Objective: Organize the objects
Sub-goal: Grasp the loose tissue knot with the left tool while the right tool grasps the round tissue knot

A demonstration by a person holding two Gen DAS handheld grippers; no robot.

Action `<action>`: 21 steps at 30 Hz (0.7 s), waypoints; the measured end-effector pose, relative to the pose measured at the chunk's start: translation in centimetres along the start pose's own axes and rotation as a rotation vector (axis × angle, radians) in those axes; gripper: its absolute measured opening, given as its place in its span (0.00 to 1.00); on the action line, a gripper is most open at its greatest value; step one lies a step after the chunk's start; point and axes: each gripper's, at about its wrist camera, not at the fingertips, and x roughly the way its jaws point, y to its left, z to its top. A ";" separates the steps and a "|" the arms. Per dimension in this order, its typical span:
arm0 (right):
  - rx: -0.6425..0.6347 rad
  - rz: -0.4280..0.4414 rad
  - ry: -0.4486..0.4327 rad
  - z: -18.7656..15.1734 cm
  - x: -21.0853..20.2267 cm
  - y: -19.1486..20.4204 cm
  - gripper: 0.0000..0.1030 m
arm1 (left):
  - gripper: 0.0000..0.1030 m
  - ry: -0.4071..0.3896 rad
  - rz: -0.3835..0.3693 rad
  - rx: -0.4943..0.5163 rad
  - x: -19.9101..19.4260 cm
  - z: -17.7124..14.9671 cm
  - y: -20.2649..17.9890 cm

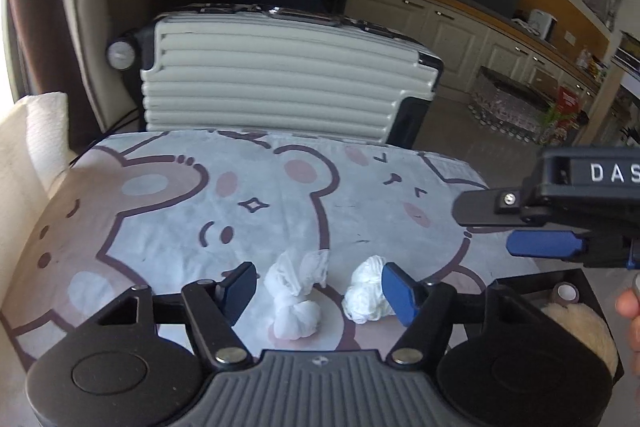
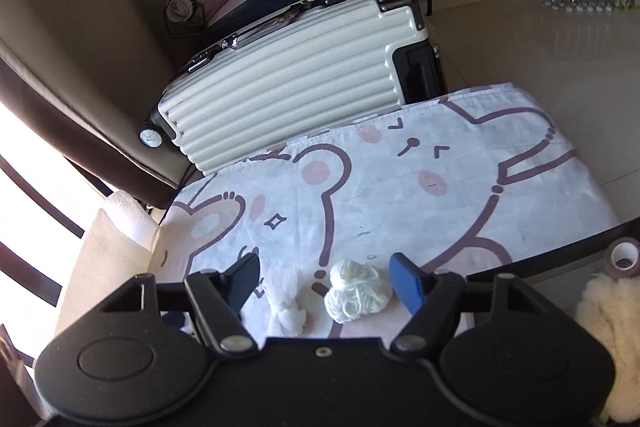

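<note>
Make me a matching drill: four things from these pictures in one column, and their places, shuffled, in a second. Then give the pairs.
Things:
1. knotted white mesh bag
2. small ball of white yarn
3. ribbed white hard-shell suitcase
4. brown roll of tape

Places:
A. on the floor behind the table
B. on the bear-print cloth, on the left of the two white bundles
C. in the black tray at the right, beside cream fluff
D. on the bear-print cloth, on the right of the two white bundles

Pairs: 1-B, 2-D, 3-A, 4-C
</note>
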 end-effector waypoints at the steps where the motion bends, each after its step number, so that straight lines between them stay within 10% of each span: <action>1: -0.006 -0.004 0.004 0.0 0.4 -0.1 0.69 | 0.65 0.008 -0.014 0.018 0.8 -0.1 -0.5; 21: 0.015 -0.064 0.165 -1.2 9.6 -3.0 0.56 | 0.40 0.121 0.086 -0.035 8.2 -1.5 1.3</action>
